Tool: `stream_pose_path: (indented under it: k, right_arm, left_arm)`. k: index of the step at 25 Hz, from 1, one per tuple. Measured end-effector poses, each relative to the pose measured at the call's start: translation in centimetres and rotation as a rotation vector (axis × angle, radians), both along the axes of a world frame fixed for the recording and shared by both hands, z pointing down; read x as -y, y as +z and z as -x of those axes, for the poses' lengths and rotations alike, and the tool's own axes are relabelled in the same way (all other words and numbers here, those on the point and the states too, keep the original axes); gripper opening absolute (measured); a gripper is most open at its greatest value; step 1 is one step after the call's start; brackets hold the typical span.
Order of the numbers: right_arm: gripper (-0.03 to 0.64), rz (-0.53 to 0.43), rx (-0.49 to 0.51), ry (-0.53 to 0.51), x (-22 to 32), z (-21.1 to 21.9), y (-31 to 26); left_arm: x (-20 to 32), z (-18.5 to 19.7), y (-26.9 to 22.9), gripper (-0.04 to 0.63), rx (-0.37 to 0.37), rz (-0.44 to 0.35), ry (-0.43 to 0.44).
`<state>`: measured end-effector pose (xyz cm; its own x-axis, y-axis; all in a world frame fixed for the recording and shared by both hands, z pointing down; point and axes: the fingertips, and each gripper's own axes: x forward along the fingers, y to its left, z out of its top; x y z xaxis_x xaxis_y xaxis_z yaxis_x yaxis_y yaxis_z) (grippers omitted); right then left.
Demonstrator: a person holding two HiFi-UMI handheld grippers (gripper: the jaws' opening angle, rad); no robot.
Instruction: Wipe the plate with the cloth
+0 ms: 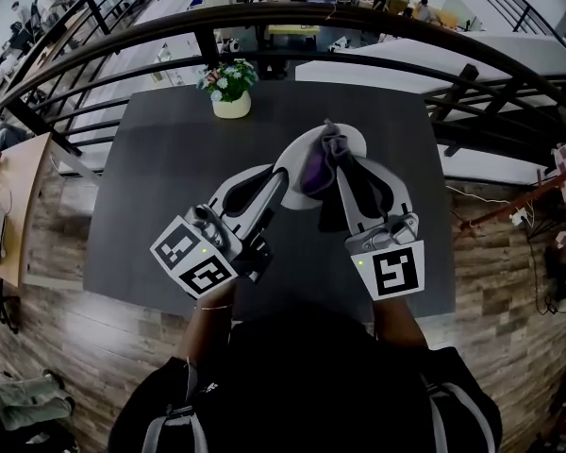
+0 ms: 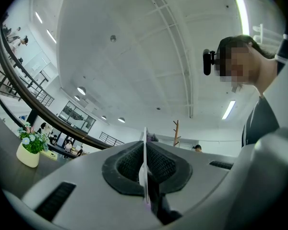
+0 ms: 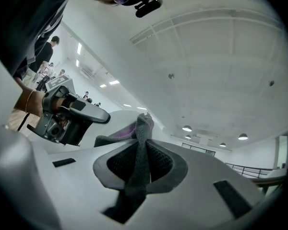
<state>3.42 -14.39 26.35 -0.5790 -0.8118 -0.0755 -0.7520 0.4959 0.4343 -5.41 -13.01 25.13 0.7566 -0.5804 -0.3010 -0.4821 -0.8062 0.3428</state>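
Above bare table (image 1: 151, 206), plate (image 1: 297, 155) rim in left gripper (image 1: 281, 179), cloth (image 1: 325, 160) against it.

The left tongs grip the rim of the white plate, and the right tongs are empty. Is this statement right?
Not quite. The right tongs are not empty: they are shut on the grey and purple cloth, as the right gripper view shows. The left tongs do grip the rim of the white plate.
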Motion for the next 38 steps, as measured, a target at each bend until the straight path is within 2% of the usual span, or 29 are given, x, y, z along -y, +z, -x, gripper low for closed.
stream_pose_path:
  k: [9,13,23,26,30,34,38]
  right_arm:
    - [0.04,0.023,-0.01,0.067,0.9,-2.2,0.9]
    - [0.04,0.026,-0.008,0.079,0.7,-3.1,1.0]
    - [0.04,-0.06,0.085,0.106,-0.9,-6.1,-1.2]
    - [0.04,-0.09,0.132,0.052,-1.6,-5.2,-2.3]
    - [0.04,-0.121,0.172,-0.083,-3.4,-1.9,-3.3]
    - [0.04,-0.11,0.132,-0.204,-4.9,1.9,-2.7]
    - [0.04,-0.049,0.073,-0.29,-5.5,4.8,-0.6]
  left_arm:
    - [0.3,0.1,0.6,0.018,-0.001,0.017,-0.006]
    - [0.4,0.1,0.8,0.017,0.036,0.005,-0.033]
    - [0.9,0.2,1.3,0.015,0.025,0.018,-0.047]
    - [1.4,0.2,1.5,0.015,0.028,0.022,-0.046]
    - [1.5,0.3,1.5,0.015,0.029,0.029,-0.051]
    - [1.2,0.4,1.1,0.015,0.012,0.028,-0.05]
    - [0.7,0.3,0.9,0.015,0.005,0.021,-0.042]
